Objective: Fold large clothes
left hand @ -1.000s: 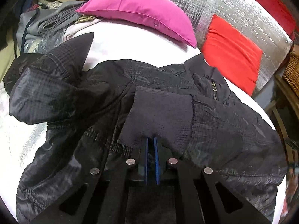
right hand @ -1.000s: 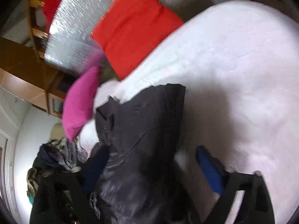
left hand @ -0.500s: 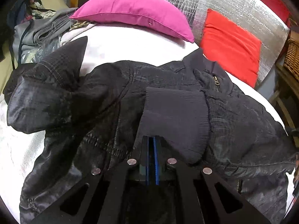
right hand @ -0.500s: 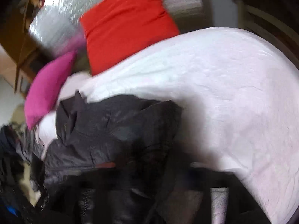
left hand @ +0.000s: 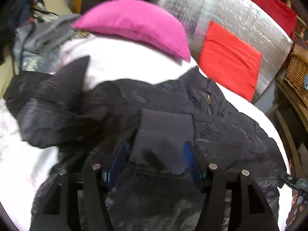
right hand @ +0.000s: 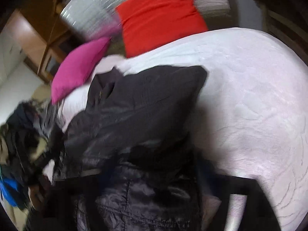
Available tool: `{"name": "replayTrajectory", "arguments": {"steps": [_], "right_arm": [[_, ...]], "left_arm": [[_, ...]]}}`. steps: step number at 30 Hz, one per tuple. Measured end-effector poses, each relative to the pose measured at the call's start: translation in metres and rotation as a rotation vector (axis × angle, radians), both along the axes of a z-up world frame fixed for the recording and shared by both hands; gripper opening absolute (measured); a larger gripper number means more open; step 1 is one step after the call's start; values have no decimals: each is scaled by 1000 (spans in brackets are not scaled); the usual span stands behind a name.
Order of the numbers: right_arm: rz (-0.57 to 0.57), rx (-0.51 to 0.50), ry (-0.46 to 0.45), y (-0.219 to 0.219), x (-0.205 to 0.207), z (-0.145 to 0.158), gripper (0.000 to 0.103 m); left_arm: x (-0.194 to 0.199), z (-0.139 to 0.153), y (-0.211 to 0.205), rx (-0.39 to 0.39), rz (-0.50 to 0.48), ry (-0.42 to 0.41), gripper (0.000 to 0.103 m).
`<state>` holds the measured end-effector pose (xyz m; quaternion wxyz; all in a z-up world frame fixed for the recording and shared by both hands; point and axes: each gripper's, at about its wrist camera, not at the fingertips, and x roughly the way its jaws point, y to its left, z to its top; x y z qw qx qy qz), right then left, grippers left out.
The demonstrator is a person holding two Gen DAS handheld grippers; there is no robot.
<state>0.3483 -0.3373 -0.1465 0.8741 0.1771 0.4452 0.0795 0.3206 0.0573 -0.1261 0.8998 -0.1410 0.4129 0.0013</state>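
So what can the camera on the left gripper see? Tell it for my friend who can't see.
The left gripper hangs open over a black jacket on a white bed, its jaws just opened off the knit cuff. A pink pillow and red cushion lie behind.

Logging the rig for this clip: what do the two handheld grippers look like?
The left gripper is matte black, with angular linkage arms that have cut-out slots, four round silver pivot pins, and blue pads lining its fingers. The right gripper is blurred: dark frame parts only, with no readable markings or cables.
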Motion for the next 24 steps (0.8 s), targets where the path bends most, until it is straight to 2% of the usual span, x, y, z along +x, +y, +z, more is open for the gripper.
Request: {"name": "replayTrajectory", "arguments": {"steps": [1, 2, 3, 4, 8, 9, 11, 12, 13, 15, 16, 17, 19, 22, 24], "right_arm": [[5, -23, 5, 0, 3, -4, 29], [5, -58, 16, -1, 3, -8, 29], [4, -78, 24, -2, 4, -12, 29], [8, -78, 31, -3, 4, -16, 29], [18, -126, 38, 1, 9, -21, 29], [10, -118, 35, 0, 9, -20, 34], [-14, -120, 16, -4, 4, -11, 63], [-36, -120, -16, -9, 0, -1, 78], [-66, -117, -47, -15, -6, 9, 78], [-97, -88, -102, -19, -13, 27, 78], [-94, -54, -131, -18, -14, 36, 78], [-76, -9, -150, -16, -14, 43, 78], [-11, 117, -173, -11, -7, 49, 78], [43, 277, -133, -4, 12, 36, 78], [39, 298, -88, -3, 23, 16, 78]], "left_arm": [[5, -7, 1, -3, 3, 37, 27], [15, -21, 3, -13, 5, 117, 1], [18, -31, 7, -28, 16, 151, 1], [17, -33, 8, -24, 21, 144, 1], [7, -31, 4, 68, 15, 135, 1], [5, -28, 5, 72, 14, 130, 1], [-1, -17, 10, 70, 32, 94, 1], [-7, -5, 12, 80, 44, 45, 5], [-12, 4, 14, 101, 55, 10, 12], [-18, 20, 14, 132, 70, -56, 60], [-20, 26, 12, 142, 73, -90, 65], [-21, 34, 7, 150, 61, -131, 66], [-16, 41, -6, 153, 10, -147, 67], [-6, 35, -27, 137, -78, -129, 67], [7, 18, -35, 147, -80, -68, 67]]}}
